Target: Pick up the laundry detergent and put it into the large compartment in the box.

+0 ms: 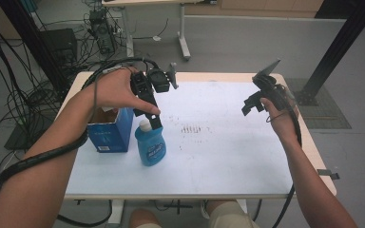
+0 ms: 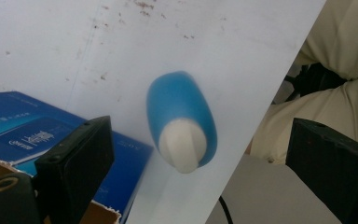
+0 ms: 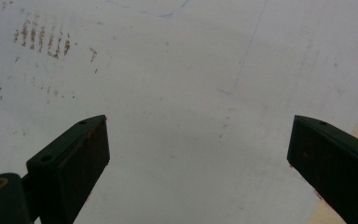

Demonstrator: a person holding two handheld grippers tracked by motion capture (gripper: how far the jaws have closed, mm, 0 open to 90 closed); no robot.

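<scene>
High view: blue bottle (image 1: pixel 150 146) upright near table (image 1: pixel 228 161) front-left, just beside blue box (image 1: pixel 109 133); left gripper (image 1: pixel 153 118) above its cap.
Left gripper view: jaws spread wide, bottle (image 2: pixel 182 121) between and below, ungrasped.
Right gripper view: right gripper (image 3: pixel 198 158) released over bare tabletop, edge near.

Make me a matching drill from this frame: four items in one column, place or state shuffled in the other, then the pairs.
Items
1. blue bottle
2. blue box
3. left claw
4. right claw

Place or state
A. open, held in the air over the right part of the table, nothing between its jaws
B. top flaps open, at the table's left part
C. upright with a white cap, just right of the box
D. open, hanging right above the white cap

Pairs: 1-C, 2-B, 3-D, 4-A
</scene>
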